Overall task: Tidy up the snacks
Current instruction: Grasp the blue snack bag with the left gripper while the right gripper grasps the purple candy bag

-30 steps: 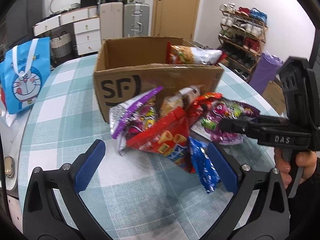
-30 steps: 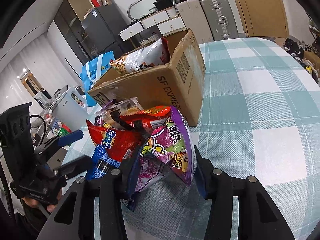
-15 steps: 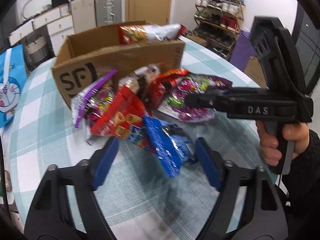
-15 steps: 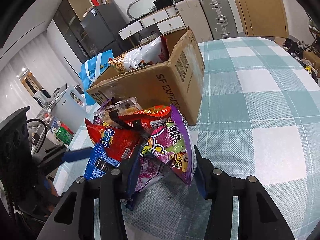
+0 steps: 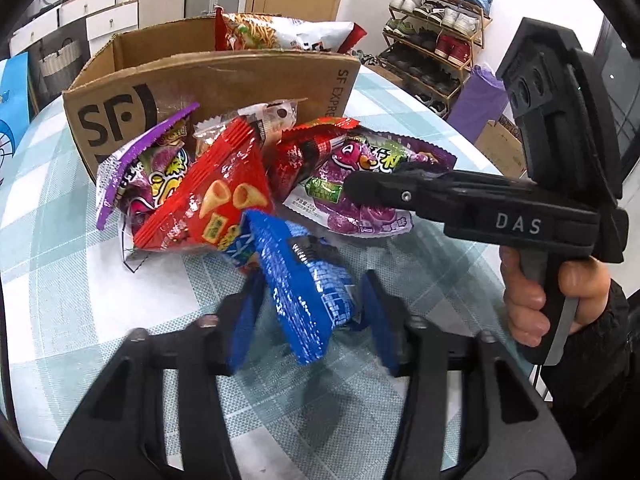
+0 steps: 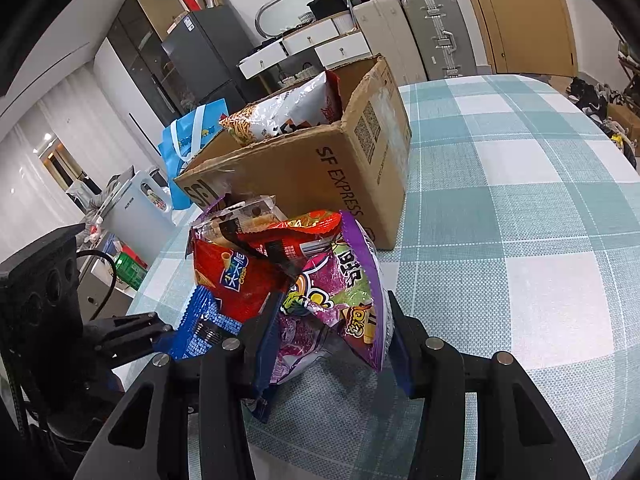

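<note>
A pile of snack bags lies on the checked tablecloth [image 6: 520,200] in front of an open cardboard box [image 5: 224,80] [image 6: 320,168]. A noodle bag [image 5: 280,32] [image 6: 288,112] sticks out of the box. My left gripper [image 5: 310,312] [image 6: 136,332] is closing on a blue snack packet [image 5: 304,280] [image 6: 200,328] at the pile's near edge, and its blue pads touch both sides of the packet. My right gripper [image 6: 328,332] [image 5: 360,188] is shut on a purple snack bag [image 6: 340,304] [image 5: 360,200]. A red cone-snack bag [image 5: 216,200] leans between the two.
A blue cartoon gift bag [image 6: 192,132] stands beyond the box. A hand [image 5: 532,300] holds the right gripper's handle. Past the table are a shoe rack [image 5: 432,32], suitcases [image 6: 436,36] and white drawers. The tablecloth stretches out to the right of the box.
My left gripper dropped closer to the pile and its jaws narrowed from wide apart onto the blue packet. The right gripper and its purple bag stayed put.
</note>
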The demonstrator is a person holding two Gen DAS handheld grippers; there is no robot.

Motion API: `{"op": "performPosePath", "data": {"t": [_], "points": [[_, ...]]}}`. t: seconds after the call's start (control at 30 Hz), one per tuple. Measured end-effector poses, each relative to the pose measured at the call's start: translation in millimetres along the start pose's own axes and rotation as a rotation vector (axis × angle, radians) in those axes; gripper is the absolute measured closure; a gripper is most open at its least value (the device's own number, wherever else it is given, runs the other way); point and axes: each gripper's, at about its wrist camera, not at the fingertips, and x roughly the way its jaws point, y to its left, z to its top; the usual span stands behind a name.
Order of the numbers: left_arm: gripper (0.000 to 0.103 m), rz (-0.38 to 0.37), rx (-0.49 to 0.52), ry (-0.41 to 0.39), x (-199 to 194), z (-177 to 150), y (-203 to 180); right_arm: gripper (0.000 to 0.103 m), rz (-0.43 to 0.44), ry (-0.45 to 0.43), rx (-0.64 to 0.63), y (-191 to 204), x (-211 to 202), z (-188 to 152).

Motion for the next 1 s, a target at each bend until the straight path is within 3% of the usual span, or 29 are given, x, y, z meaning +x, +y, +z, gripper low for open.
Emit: {"op": "performPosePath", "data": {"t": [0.07, 0.27, 1.0], "points": [[0.075, -0.026, -0.002, -0.001, -0.3, -0.6, -0.4, 0.055, 0.000, 0.000, 0.000, 0.1, -0.1, 0.0], [0.082, -0.031, 0.021, -0.018, -2.7, 0.7, -7.5, 0.055, 0.002, -0.010, 0.003, -0.7, -2.5, 0.7], [0.082, -0.036, -0.019, -0.158, -61.8, 6.6, 19.1, 0.056, 0.078, -0.172, -0.013, 7.9, -46.5, 7.5]]}}
